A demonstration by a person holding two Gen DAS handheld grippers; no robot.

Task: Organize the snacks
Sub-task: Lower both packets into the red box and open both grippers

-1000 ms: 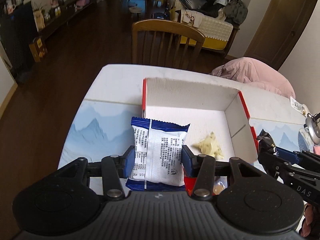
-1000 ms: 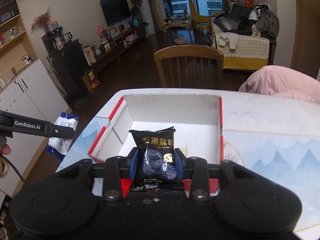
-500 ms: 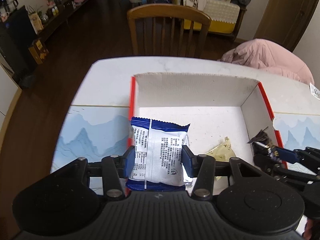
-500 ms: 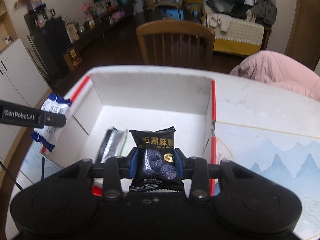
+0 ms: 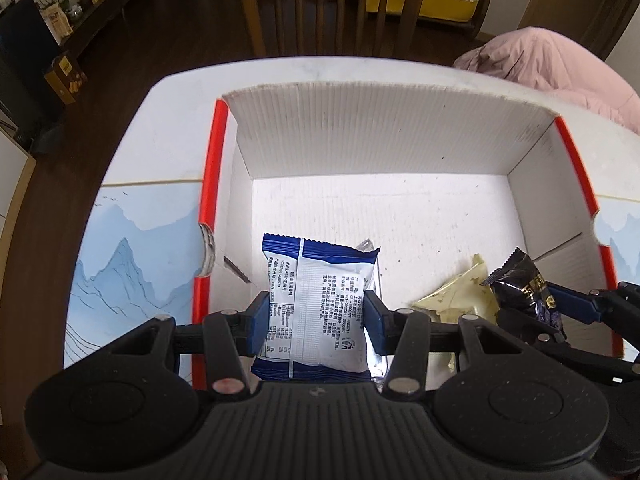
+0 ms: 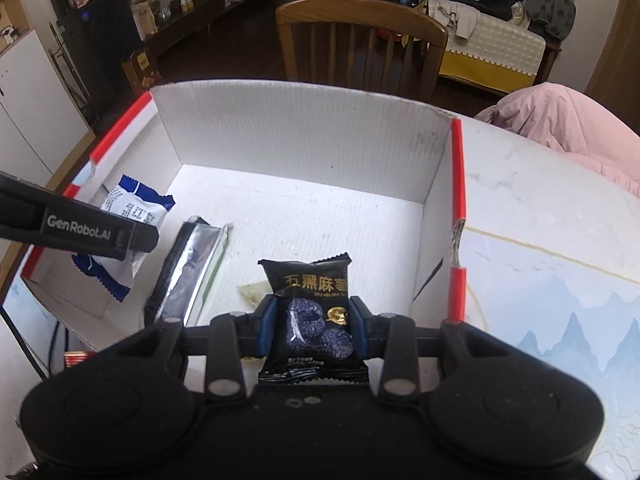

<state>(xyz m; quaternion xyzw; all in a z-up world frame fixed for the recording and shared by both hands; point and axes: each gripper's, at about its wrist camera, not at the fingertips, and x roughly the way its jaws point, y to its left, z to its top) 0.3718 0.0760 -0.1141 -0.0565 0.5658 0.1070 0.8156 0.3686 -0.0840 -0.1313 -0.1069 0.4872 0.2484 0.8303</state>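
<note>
Over the last second we have carried both tools over the box on the tabletop, so release looks near. Left tool clamps the blue-and-white packet, long axis pointing away from us; right tool pinches the black packet (label upright), both above the box floor.

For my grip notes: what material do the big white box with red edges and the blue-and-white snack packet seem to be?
White box with red edges: apparently corrugated board, matte; fine ribs line its walls. Blue-and-white snack packet: probably thin plastic film, slightly glossy, with crimped ends.
</note>
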